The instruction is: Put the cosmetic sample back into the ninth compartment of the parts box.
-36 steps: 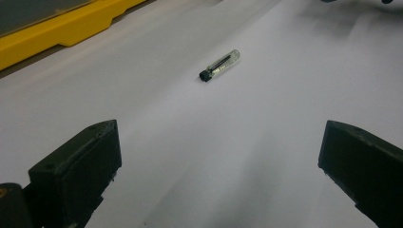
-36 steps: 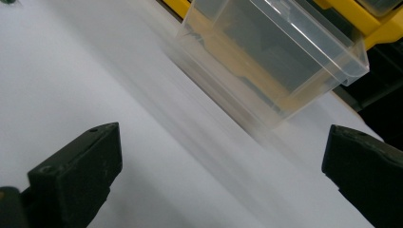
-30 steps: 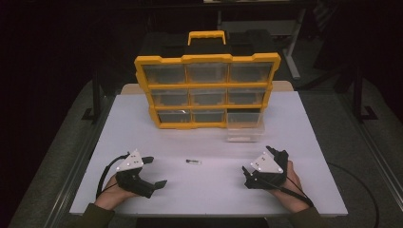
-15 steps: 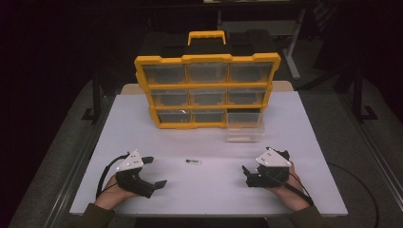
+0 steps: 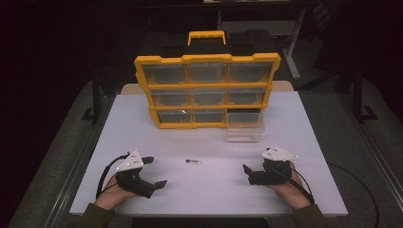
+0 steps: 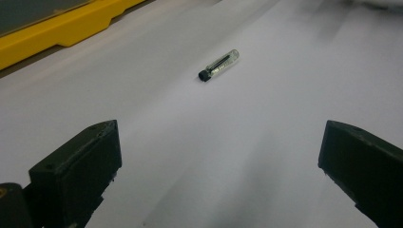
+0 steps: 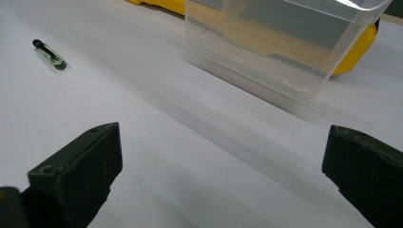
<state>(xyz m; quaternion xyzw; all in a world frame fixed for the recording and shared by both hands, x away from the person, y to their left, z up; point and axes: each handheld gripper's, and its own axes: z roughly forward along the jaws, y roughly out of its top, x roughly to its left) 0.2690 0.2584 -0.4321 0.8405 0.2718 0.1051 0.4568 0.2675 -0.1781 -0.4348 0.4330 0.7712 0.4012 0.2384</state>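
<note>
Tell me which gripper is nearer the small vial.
Left. The left gripper sits just left of the vial, jaws open; the right gripper lies farther off on its right, also open.

Left gripper (image 5: 154, 171) & right gripper (image 5: 248, 170): black bodies, each w/ grey three-cornered top plate bearing small dark dots. Jaws were blocky, matt black, w/ round screw recesses on upper faces. Black cable trailed from each unit. Person wore dark olive sleeves (image 5: 92, 217).
</note>
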